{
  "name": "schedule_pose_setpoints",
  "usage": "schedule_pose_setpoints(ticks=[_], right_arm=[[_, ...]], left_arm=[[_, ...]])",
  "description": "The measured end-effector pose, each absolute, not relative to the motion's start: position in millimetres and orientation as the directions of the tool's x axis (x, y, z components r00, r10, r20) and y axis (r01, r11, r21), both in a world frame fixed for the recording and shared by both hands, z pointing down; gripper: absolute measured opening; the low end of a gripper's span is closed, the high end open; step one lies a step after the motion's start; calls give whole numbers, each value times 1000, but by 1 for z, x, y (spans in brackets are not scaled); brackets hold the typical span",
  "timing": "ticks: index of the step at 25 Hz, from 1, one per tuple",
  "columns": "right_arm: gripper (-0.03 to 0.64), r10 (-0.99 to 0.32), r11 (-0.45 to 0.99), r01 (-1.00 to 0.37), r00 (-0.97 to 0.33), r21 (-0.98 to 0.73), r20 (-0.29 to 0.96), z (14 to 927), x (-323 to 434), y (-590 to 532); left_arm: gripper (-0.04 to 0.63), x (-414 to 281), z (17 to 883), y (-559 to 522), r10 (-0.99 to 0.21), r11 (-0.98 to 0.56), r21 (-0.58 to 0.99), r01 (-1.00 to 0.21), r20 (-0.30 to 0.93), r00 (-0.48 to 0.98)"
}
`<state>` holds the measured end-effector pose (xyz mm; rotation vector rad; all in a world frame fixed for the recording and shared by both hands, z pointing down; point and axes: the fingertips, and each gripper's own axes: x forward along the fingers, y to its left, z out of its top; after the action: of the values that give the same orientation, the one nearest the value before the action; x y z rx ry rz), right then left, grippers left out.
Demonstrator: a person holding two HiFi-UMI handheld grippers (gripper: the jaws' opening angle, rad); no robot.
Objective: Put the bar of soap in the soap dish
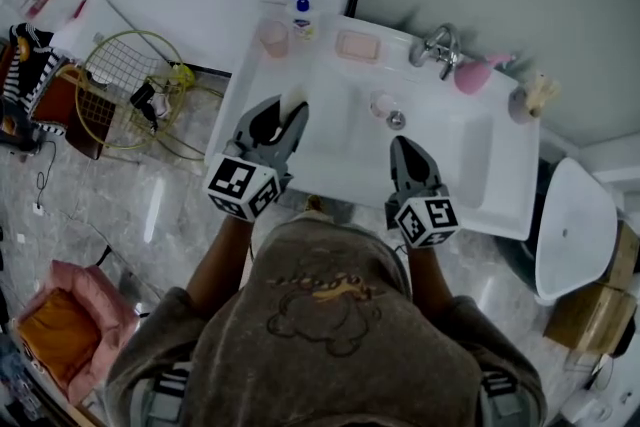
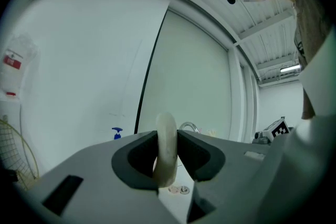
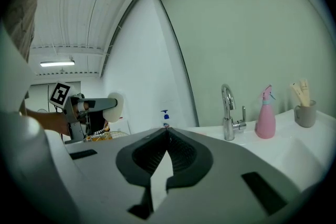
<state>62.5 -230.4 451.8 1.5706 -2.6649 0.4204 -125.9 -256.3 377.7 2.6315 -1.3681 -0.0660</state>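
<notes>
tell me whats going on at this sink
A person stands at a white sink with a tool in each hand. The left tool is clamped on a pale bar of soap, held on edge over the sink's left side. The right tool is shut and empty. The pink soap dish sits at the back of the sink, left of the tap; the soap has not reached it yet.

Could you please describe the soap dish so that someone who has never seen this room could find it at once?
Start at the white sink against the wall. On its back ledge, between the blue-topped pump bottle and the faucet, lies the soap dish. It is the only flat, rectangular, pale pink thing there; its neighbours all stand upright.
</notes>
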Motion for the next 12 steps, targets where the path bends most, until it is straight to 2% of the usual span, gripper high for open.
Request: schedule_pose_setpoints(ticks=[12], right_arm=[[-6, -855, 456, -857, -497, -238, 149, 454, 82, -275]], left_arm=[[110, -99, 340, -362, -754, -655, 25, -756, 57, 655]])
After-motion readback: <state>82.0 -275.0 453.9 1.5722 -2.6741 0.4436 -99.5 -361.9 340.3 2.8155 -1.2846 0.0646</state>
